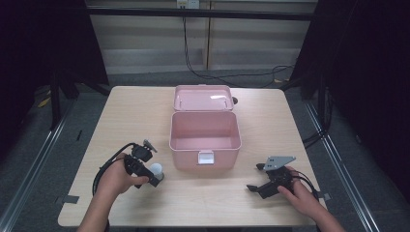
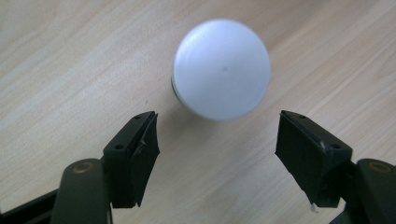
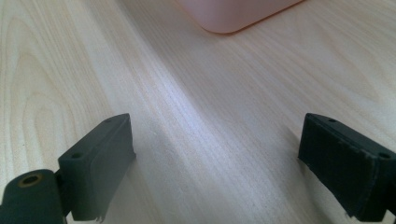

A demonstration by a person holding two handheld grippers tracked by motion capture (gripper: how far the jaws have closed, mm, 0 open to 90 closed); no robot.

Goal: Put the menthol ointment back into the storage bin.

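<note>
A white, round bulb-like object (image 1: 156,169) stands on the wooden table (image 1: 145,111) just left of an open pink box (image 1: 186,157). My left gripper (image 1: 155,180) is right beside it, held in a hand. In the left gripper view the white object (image 2: 222,70) is slightly blurred and lies just beyond the jaw tips, with a thin dark-green edge at its lower left. The left gripper (image 2: 219,154) is open and its pads touch nothing. My right gripper (image 1: 255,177) rests near the table's front right, open over bare wood (image 3: 233,168).
The pink box's lid (image 1: 203,98) lies folded back behind it, and a white latch (image 1: 205,157) sits on its front wall. One corner of the box (image 3: 233,14) appears in the right gripper view. Black cables run along the floor behind the table.
</note>
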